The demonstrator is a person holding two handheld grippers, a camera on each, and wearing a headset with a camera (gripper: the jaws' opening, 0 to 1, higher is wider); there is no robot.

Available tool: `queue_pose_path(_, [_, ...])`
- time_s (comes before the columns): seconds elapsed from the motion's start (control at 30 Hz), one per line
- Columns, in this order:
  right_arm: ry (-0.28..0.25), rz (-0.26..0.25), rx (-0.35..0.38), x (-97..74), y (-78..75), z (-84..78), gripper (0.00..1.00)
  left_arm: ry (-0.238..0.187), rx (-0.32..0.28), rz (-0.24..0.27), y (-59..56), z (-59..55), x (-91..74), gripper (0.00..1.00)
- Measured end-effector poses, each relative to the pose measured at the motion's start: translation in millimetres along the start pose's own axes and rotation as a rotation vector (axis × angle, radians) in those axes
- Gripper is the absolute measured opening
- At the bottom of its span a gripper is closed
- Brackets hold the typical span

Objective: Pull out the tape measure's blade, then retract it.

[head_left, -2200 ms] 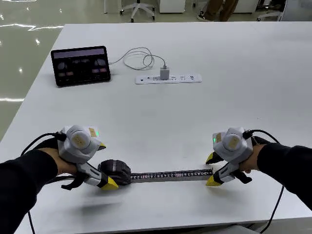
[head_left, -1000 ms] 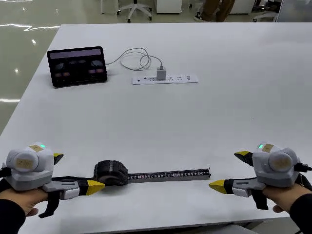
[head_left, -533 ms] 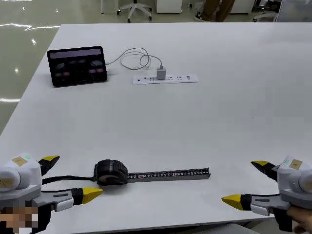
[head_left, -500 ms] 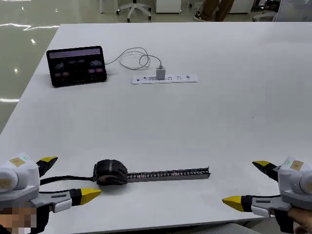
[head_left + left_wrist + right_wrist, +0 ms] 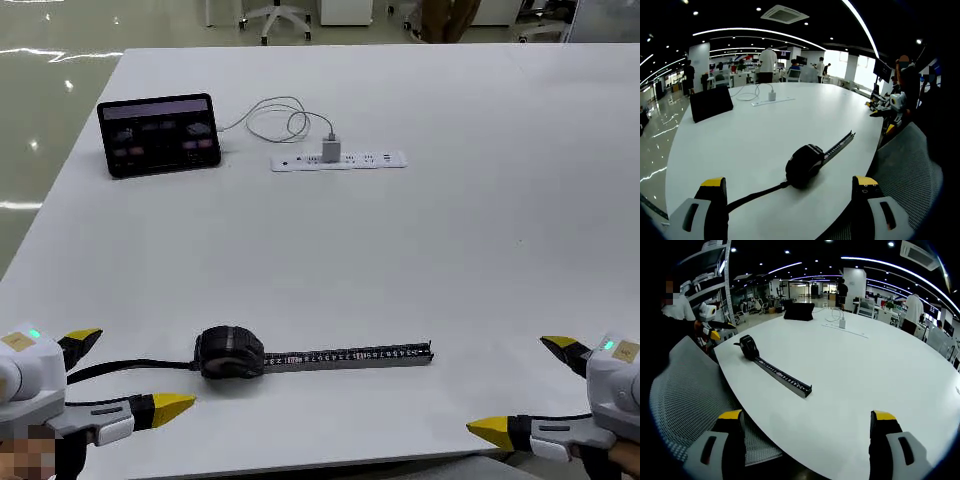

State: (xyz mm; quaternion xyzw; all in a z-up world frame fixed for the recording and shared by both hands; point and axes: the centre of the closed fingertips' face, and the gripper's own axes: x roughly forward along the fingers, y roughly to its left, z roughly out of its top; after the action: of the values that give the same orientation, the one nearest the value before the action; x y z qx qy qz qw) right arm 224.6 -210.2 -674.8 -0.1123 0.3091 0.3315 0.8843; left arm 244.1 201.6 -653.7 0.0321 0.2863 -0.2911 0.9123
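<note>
A black tape measure lies on the white table near its front edge, its blade pulled out to the right and resting flat. A black strap trails left from the case. My left gripper is open at the front left corner, apart from the case. My right gripper is open at the front right, well clear of the blade tip. The left gripper view has the tape measure just ahead of the open jaws. In the right gripper view the blade and case lie far ahead.
A black tablet stands at the back left. A white power strip with a plugged charger and coiled cable lies at the back centre. A grey mesh chair sits by the table edge. People stand in the room behind.
Both grippers let go, opened and drew back toward the table's front corners. The tape measure stayed on the table with its blade extended.
</note>
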Motion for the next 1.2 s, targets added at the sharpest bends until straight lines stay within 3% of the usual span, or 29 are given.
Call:
queue_pose_path(0.63, [0.009,-0.007,-0.007,-5.2,0.4,-2.4,1.0,0.02,0.011,-0.007,1.3,-2.7,2.4,1.0])
queue_pose_path(0.8, [0.001,-0.003,-0.008,-4.7,1.4,4.3,1.0,0.008,-0.001,0.007,-0.6,3.6,8.2,1.0])
queue_pose_path(0.9, [0.003,0.003,-0.022,-3.0,1.5,7.4,1.0,0.019,-0.012,-0.002,-7.6,0.5,12.6,1.0])
queue_pose_path(1.03, [-0.003,0.014,-0.049,-0.7,2.1,13.6,1.0,0.026,-0.024,0.031,-10.0,0.2,18.1,1.0])
queue_pose_path(1.2, [0.012,0.029,-0.077,5.1,5.5,17.5,1.0,0.07,-0.029,0.045,-15.4,-0.4,27.1,1.0])
